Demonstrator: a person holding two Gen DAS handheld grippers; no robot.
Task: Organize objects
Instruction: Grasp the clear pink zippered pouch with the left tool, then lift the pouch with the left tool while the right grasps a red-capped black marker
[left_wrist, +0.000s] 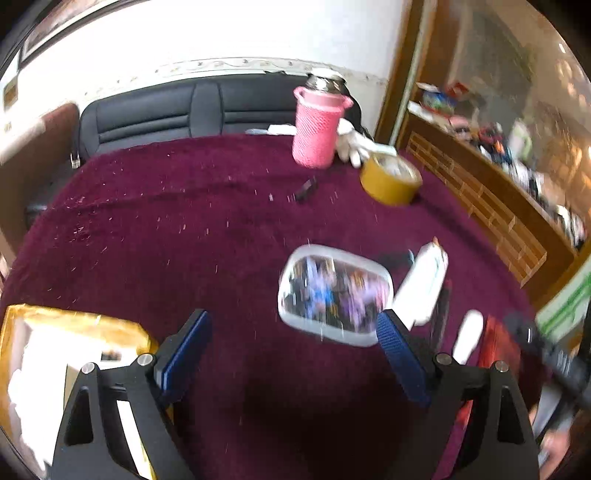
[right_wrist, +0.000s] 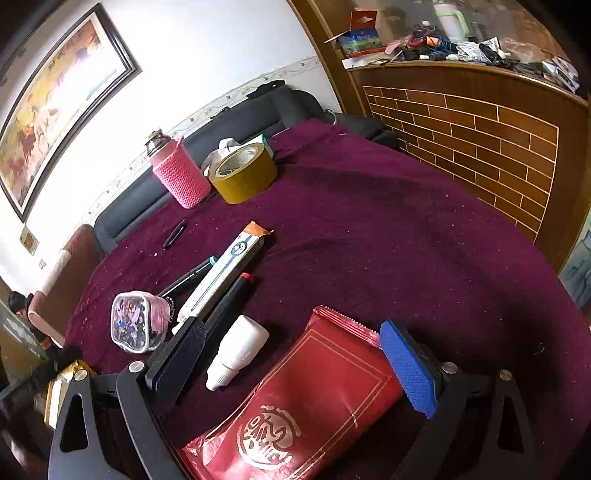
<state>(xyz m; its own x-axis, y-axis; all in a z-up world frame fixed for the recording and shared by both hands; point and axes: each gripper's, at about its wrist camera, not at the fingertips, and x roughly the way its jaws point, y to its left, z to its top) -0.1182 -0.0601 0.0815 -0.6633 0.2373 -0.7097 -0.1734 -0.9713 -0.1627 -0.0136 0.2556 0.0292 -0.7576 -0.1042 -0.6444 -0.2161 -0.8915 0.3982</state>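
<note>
My left gripper (left_wrist: 291, 332) is open over the maroon tablecloth (left_wrist: 166, 221), nothing between its blue pads. Just ahead of its right finger lies a clear pouch (left_wrist: 334, 295) with colourful contents, blurred here. My right gripper (right_wrist: 295, 350) is open and straddles a red foil packet (right_wrist: 314, 398). A white dropper bottle (right_wrist: 240, 350) lies beside the packet, near the left finger. Further out lie a long white box (right_wrist: 225, 273), a black lighter (right_wrist: 229, 302), a dark pen (right_wrist: 188, 277) and the same pouch (right_wrist: 136, 325).
A pink knitted bottle (right_wrist: 181, 177) and a yellow tape roll (right_wrist: 243, 173) stand at the table's far side, a small black object (right_wrist: 174, 232) nearer. A gold box (left_wrist: 74, 332) sits at the near left edge. A wooden brick-pattern counter (right_wrist: 480, 147) borders the right.
</note>
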